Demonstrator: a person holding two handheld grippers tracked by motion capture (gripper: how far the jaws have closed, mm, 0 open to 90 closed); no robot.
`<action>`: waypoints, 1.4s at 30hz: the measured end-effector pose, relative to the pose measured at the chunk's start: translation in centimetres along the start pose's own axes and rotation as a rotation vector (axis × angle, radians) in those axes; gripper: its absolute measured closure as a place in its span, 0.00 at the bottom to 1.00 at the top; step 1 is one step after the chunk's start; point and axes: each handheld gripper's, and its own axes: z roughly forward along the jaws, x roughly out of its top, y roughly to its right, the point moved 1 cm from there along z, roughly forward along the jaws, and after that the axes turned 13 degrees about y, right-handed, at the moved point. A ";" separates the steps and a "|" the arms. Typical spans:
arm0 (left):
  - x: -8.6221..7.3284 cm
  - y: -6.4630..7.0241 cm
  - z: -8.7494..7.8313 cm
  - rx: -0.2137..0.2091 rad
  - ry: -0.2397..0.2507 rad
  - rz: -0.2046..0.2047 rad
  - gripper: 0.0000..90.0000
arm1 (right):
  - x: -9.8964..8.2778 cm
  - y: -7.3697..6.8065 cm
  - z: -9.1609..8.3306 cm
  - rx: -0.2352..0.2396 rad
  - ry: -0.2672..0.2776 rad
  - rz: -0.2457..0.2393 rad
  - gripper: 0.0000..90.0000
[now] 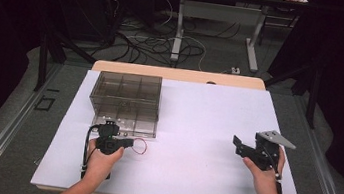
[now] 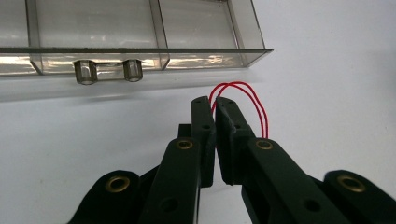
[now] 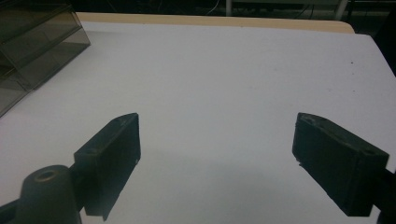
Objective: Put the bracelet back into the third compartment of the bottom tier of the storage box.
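Note:
A thin red wire loop [image 2: 254, 98] lies on the white table top [image 1: 208, 112], just in front of a clear smoky plastic compartment box [image 1: 127, 98]. My left gripper [image 2: 214, 103] is shut on the wire, which curls out from between the jaw tips and bends back along the right jaw. In the high view the left gripper [image 1: 126, 143] sits at the box's front right corner, with the wire [image 1: 140, 147] to its right. My right gripper [image 3: 217, 119] is open above bare table, nothing between its jaws. It is held far right [image 1: 249, 143].
The box [image 2: 140, 56] has several compartments and two small cylinders at its front wall; its corner shows in the right gripper view [image 3: 32, 42]. The table's wooden far edge [image 1: 178, 73] lies behind it. Beyond are cables on the floor and desk legs.

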 end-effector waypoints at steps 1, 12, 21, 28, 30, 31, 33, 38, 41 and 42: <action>0.1 0.0 -0.1 0.001 0.007 0.001 0.97 | 0.0 -0.1 0.0 0.007 0.000 0.001 0.16; 0.3 -0.1 -0.7 -0.004 0.053 0.007 0.97 | 0.0 -0.2 0.0 0.006 -0.005 0.004 0.16; 0.5 0.5 -1.3 -0.005 0.110 0.060 0.97 | -0.1 -0.2 0.1 0.012 -0.013 0.014 0.15; 0.6 0.9 -1.7 -0.008 0.143 0.098 0.97 | -0.2 -0.2 0.1 0.021 -0.014 0.007 0.15; 0.6 1.0 -1.8 -0.009 0.148 0.101 0.97 | -0.2 -0.2 0.1 0.021 -0.012 0.010 0.15; 0.6 1.1 -1.8 -0.004 0.156 0.107 0.97 | -0.2 -0.2 0.1 0.021 -0.012 0.010 0.15; 0.6 1.2 -1.8 -0.005 0.164 0.118 0.97 | -0.1 -0.1 -0.1 0.022 -0.036 0.000 0.15; 0.6 1.4 -2.1 -0.002 0.188 0.141 0.97 | -0.2 -0.2 0.3 0.029 -0.012 0.009 0.15; 0.7 1.4 -2.3 -0.003 0.194 0.145 0.97 | -0.2 -0.3 0.4 0.030 -0.013 0.012 0.15; 0.7 1.5 -2.3 0.000 0.207 0.144 0.97 | -0.1 -0.3 0.3 0.031 -0.018 0.005 0.15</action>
